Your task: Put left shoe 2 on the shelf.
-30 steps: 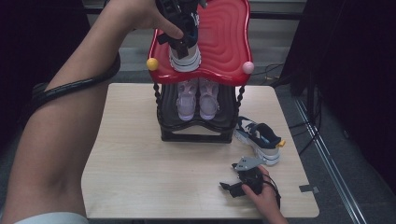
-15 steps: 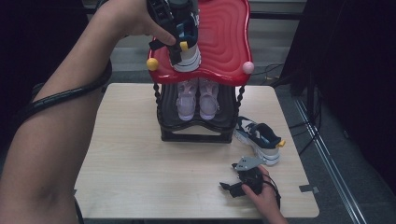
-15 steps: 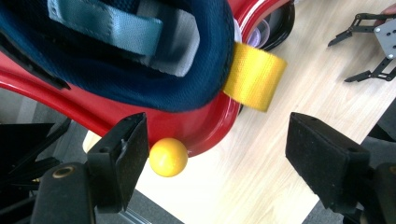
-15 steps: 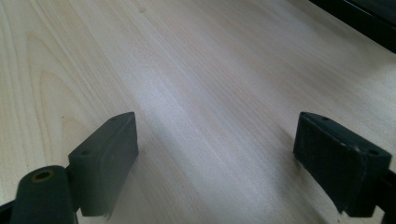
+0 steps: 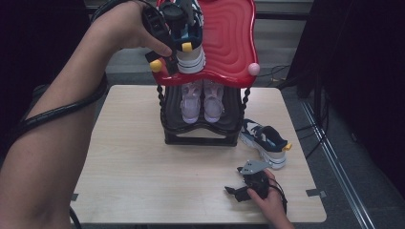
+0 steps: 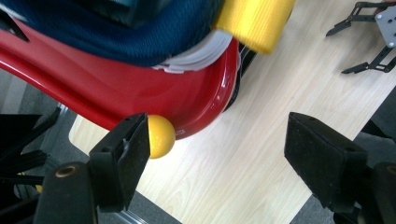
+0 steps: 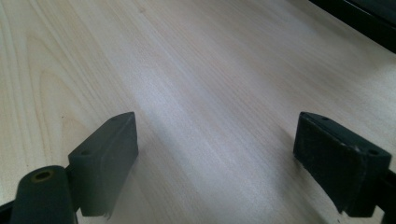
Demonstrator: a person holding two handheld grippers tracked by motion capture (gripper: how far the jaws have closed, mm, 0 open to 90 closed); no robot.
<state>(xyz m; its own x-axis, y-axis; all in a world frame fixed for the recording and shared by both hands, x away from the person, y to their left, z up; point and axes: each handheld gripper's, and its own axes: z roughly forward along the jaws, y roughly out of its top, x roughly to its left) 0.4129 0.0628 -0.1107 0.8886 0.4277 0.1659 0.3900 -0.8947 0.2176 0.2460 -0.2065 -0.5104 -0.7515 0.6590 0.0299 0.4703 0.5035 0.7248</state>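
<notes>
Navy knit mesh over a white ribbed sole — that is the sneaker (image 5: 187, 47) sitting on the glossy red top shelf (image 5: 229, 43) of the shoe rack, near its front left corner, with a yellow pull tab (image 6: 254, 21) at the heel. The left gripper (image 5: 165, 33) is hovering just beside that heel, and in the left gripper view its jaws are standing spread, pinching nothing; one black padded jaw is lying against the yellow ball knob (image 6: 159, 136) at the shelf's corner. The step in hand looks like the placing of this shoe on the shelf, with the jaws opened off it. The next move, as I judge it, calls for drawing the gripper clear without nudging the heel, which is lying close to the shelf's wavy rim.

Below, a pale lilac pair of shoes (image 5: 202, 101) is resting on the lower black tier, between twisted black posts. The matching navy sneaker (image 5: 265, 141) is lying on the tabletop just beside the rack's right foot, toward the right edge — likely the next one to fetch.

The right gripper (image 5: 249, 187) is resting low near the front edge of the pale wood-grain tabletop (image 5: 129, 167), its jaws wide apart over bare laminate in the right gripper view.
</notes>
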